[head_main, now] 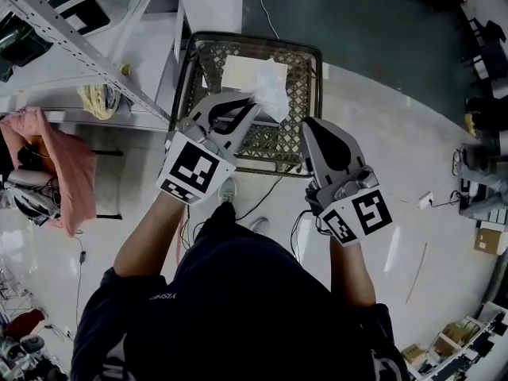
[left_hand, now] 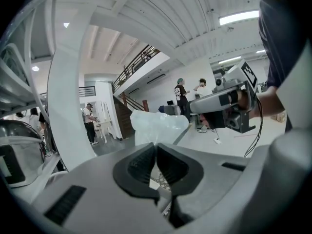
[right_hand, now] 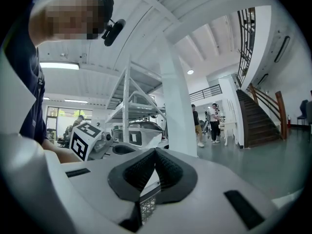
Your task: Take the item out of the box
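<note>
Left tongs (head_main: 252, 105) are shut on the item, a crumpled translucent white plastic bag (head_main: 268, 94); in the left gripper view the pads (left_hand: 141, 162) are seen pinched together at the tips with the bag (left_hand: 157, 126) standing just beyond them, clear of any surface. From the head view the bag is seen over the open top of the grey mesh box (head_main: 311, 70) on the floor (head_main: 397, 149). A flat white sheet (head_main: 238, 71) is noted lying inside the box. Right tongs (head_main: 305, 125) are closed, tips together, nothing seen between them (right_hand: 155, 151); they are held beside the box's near right rim.
</note>
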Demonstrator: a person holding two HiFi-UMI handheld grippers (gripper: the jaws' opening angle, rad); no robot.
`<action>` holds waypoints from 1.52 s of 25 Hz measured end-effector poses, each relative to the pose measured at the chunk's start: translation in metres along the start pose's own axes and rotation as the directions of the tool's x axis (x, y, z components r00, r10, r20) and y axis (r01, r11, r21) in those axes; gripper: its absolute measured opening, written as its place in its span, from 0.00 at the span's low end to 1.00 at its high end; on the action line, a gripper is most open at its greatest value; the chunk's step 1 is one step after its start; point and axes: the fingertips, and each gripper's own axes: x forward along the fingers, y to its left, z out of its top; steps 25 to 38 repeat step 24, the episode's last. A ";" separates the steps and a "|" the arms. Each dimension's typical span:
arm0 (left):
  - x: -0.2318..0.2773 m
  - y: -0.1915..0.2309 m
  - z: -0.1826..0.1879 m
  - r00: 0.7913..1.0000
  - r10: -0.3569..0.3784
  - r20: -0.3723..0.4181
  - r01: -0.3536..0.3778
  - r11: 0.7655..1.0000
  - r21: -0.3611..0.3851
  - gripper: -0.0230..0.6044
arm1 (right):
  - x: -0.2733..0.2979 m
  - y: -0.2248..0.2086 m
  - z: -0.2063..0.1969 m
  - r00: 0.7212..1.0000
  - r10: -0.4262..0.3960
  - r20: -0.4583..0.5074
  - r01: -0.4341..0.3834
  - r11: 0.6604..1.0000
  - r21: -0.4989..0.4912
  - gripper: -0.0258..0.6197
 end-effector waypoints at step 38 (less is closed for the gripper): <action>-0.003 -0.005 -0.011 1.000 -0.009 -0.012 0.009 1.000 -0.019 0.06 | 0.002 0.007 -0.008 1.000 -0.004 -0.012 0.004 1.000 0.004 0.08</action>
